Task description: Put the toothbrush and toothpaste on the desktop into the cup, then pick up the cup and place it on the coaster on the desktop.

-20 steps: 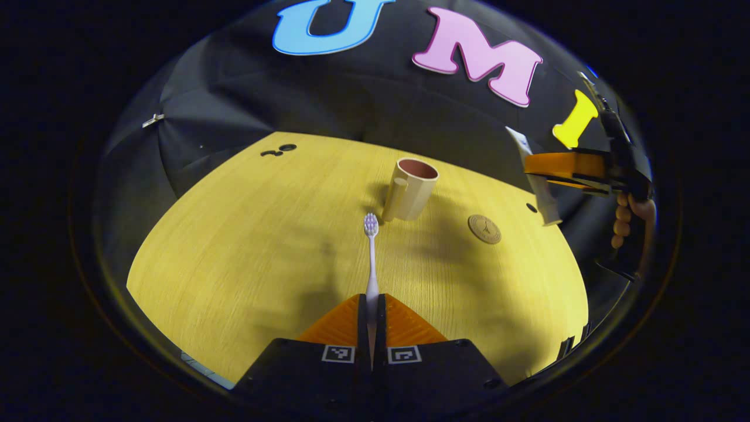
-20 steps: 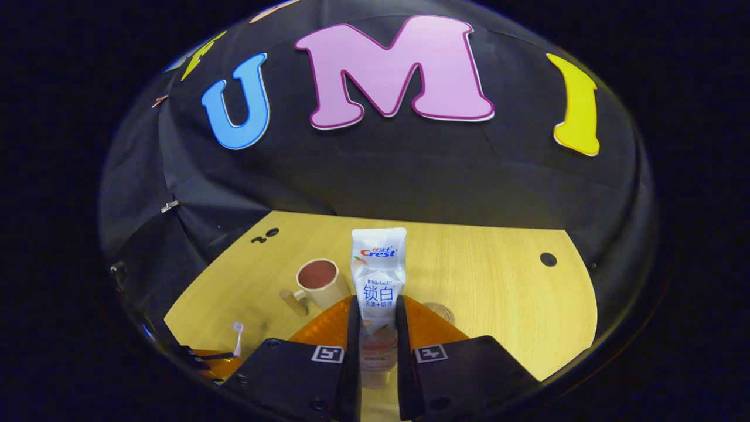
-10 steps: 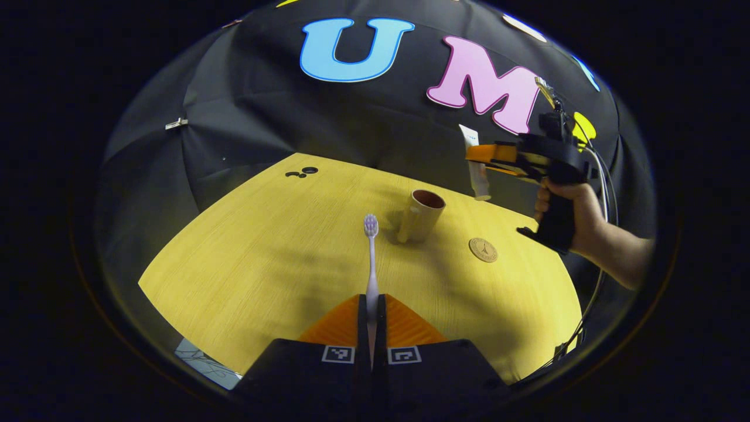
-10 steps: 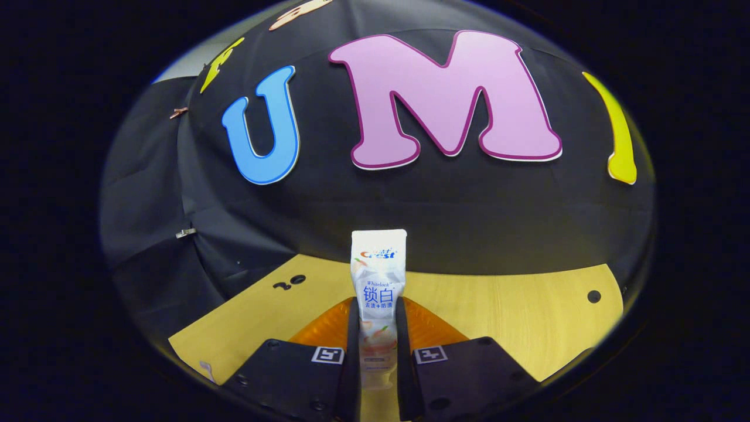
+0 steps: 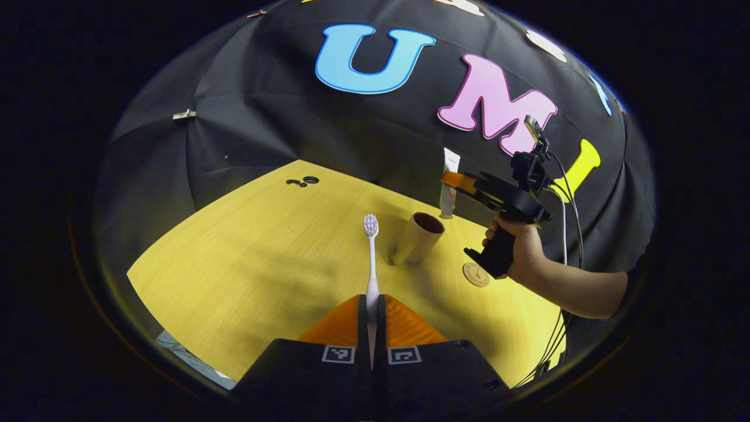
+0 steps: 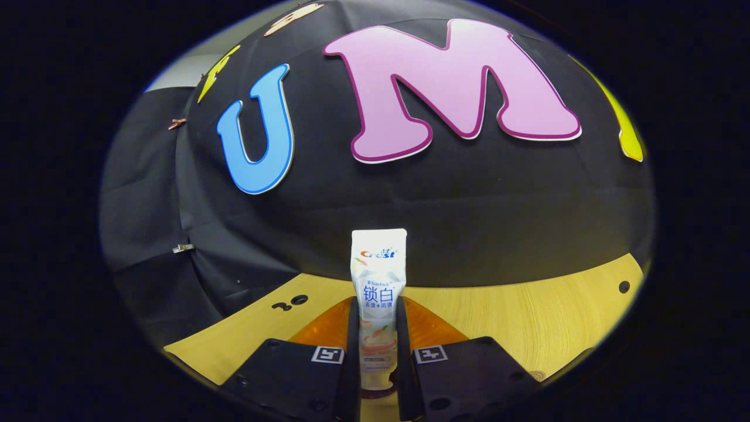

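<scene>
Above the cup, labelled toothpaste hangs.

toothpaste cap seemingly hidden between claw fingers.

Right hand-held gripper and toothpaste hang over the cup mouth.

Two hand-held gripper units of one build. Left hand-held gripper: black housing, ribbed orange wedges behind the fingers, one square black-and-white coded marker on each side of the slot, small round screws on the housing. Right hand-held gripper: same black body, orange ribbed wedges, paired square markers, screws. Seen from afar: black pistol grip, small black module on top, thin black cables trailing down. Bare hand and forearm, no sleeve visible.
</scene>
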Action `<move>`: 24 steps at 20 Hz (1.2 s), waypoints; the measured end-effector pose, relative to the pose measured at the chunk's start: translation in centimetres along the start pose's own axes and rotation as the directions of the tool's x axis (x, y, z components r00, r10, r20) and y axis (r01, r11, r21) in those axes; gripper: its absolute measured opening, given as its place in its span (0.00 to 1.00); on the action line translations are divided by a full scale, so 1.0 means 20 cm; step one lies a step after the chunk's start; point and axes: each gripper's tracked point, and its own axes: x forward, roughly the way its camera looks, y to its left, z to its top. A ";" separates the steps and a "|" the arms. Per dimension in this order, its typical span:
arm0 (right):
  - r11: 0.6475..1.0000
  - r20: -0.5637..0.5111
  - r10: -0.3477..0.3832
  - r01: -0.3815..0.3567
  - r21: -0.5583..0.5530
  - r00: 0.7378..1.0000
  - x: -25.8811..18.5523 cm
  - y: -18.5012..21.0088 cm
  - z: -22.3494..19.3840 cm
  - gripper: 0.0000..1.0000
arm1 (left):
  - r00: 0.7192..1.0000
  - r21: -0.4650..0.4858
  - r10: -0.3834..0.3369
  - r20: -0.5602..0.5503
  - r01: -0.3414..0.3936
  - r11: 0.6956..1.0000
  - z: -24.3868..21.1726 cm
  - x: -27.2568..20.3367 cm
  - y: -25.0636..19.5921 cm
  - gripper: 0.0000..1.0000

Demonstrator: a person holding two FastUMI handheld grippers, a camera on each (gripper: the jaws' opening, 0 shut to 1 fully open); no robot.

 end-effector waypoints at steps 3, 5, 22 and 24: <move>1.000 0.006 0.012 -0.012 -0.019 1.000 0.03 0.02 -0.06 0.29 | 1.000 -0.027 0.003 0.004 -0.003 1.000 -0.01 0.02 0.00 0.06; 0.999 0.000 0.015 -0.015 -0.033 1.000 0.05 0.01 -0.12 0.30 | 1.000 -0.034 0.001 0.010 -0.001 0.999 0.00 0.04 -0.01 0.06; 0.997 -0.030 -0.074 0.074 0.022 0.997 -0.42 -0.32 -0.05 0.98 | 0.975 0.071 -0.165 0.150 0.156 0.985 0.36 0.30 -0.43 0.06; 0.995 -0.026 -0.103 0.103 0.004 0.994 -0.50 -0.43 -0.02 0.98 | 0.965 0.078 -0.191 0.179 0.179 0.981 0.44 0.37 -0.48 0.06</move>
